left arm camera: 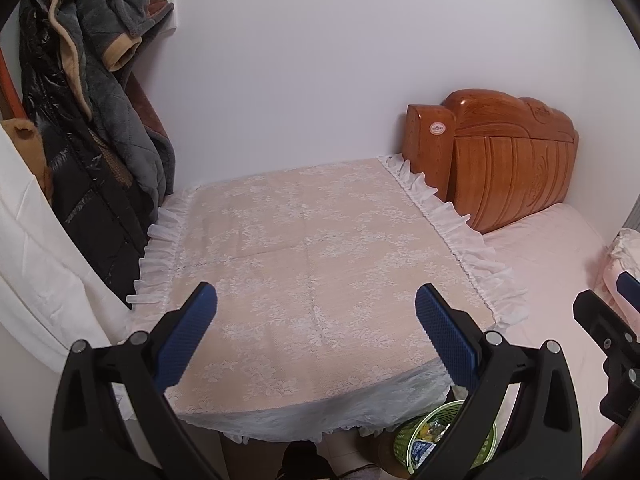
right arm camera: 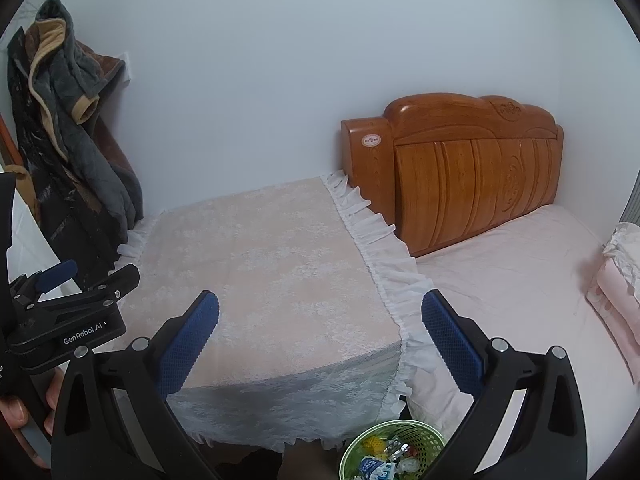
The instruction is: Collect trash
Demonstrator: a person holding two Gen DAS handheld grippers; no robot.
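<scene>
A green mesh basket point(right arm camera: 394, 450) stands on the floor below the table's near right corner and holds several wrappers: a blue-and-white packet point(right arm camera: 374, 468), foil, a yellow piece. In the left wrist view the basket point(left arm camera: 444, 436) shows partly behind my right finger. My left gripper point(left arm camera: 316, 291) is open above the lace-covered table point(left arm camera: 312, 240), with nothing between its blue pads point(left arm camera: 188, 340). My right gripper point(right arm camera: 321, 298) is open over the table's right half, also holding nothing. No loose trash shows on the cloth.
The table's frilled cloth edge point(right arm camera: 384, 248) meets a pink bed point(right arm camera: 520, 280) with a wooden headboard point(right arm camera: 472, 176). Coats point(left arm camera: 92, 120) hang at the left wall. A hand point(right arm camera: 16, 412) holds the left gripper's body point(right arm camera: 68, 320). Folded pink bedding point(right arm camera: 620, 280) lies at the right.
</scene>
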